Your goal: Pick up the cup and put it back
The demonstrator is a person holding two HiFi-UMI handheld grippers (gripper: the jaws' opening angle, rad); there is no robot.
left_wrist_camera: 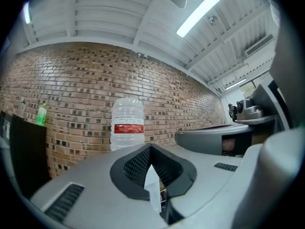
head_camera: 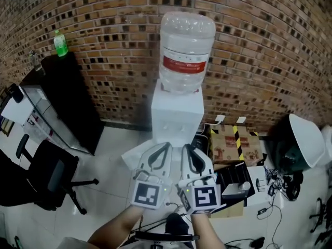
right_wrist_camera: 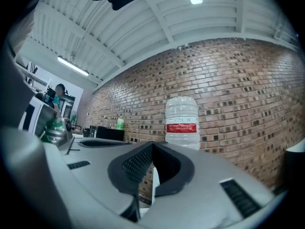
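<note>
Both the left claw (head_camera: 165,147) and the right claw (head_camera: 185,147) are closed on nothing. No cup shows; likely light, so hold its side softly.

A brick wall (head_camera: 270,40) backs a white tiled floor (head_camera: 111,154), black cabinet (head_camera: 67,95) and office chair (head_camera: 49,178).

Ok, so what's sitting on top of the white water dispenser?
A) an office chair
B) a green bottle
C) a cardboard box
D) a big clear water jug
D: the big clear water jug, with its red label, stands upside down on the white water dispenser.
</note>
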